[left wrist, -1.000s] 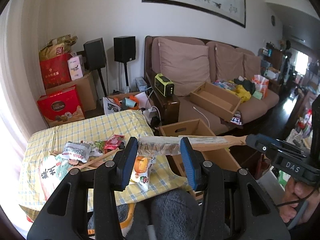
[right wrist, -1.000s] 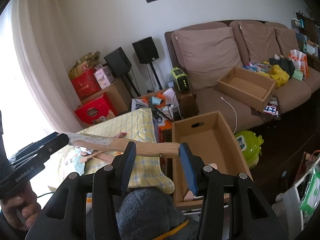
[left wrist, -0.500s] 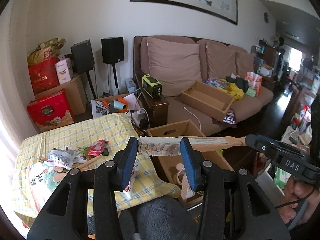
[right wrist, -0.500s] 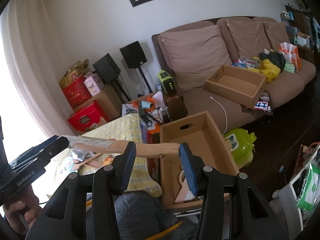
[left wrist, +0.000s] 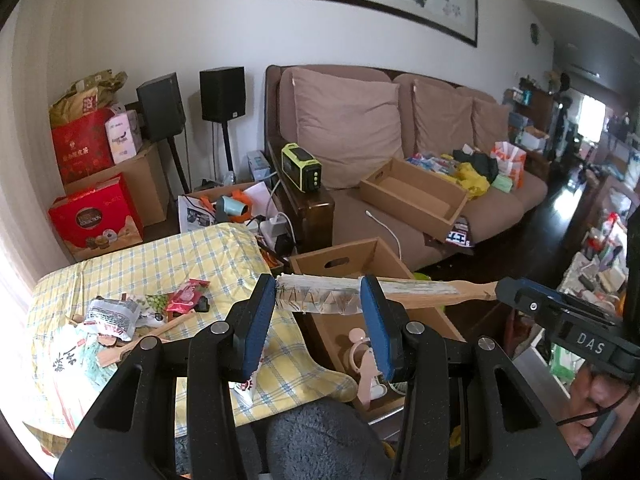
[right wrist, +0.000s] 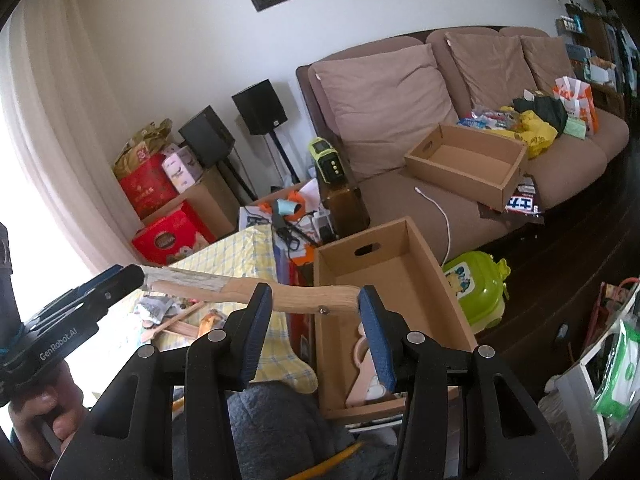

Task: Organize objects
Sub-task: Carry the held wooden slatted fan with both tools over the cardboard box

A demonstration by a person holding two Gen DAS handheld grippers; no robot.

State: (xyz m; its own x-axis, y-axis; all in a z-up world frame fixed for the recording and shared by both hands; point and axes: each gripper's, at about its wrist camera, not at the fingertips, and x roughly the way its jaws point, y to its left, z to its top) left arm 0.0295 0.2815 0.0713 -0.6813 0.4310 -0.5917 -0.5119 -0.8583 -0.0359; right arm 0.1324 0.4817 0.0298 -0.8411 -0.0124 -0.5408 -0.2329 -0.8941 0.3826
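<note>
Both grippers hold one long wooden-handled brush level in the air. My left gripper (left wrist: pixel 319 300) is shut on its plastic-wrapped bristle end (left wrist: pixel 320 298). My right gripper (right wrist: pixel 314 306) is shut on the wooden handle (right wrist: pixel 308 300). The brush hangs above an open cardboard box (right wrist: pixel 384 280) on the floor beside a low table with a yellow checked cloth (left wrist: pixel 160 264). A pink item (left wrist: pixel 360 356) lies in the box. Snack packets (left wrist: pixel 116 312) and wooden utensils (left wrist: pixel 132 344) lie on the cloth.
A brown sofa (left wrist: pixel 400 140) stands behind with a second cardboard box (left wrist: pixel 416 196) and bags on it. A green toy (right wrist: pixel 476 284) sits right of the floor box. Red gift boxes (left wrist: pixel 94 220), speakers and cables crowd the back left.
Both grippers have carried the brush to the right, off the table and over the floor box. Their hold on it is the same.
</note>
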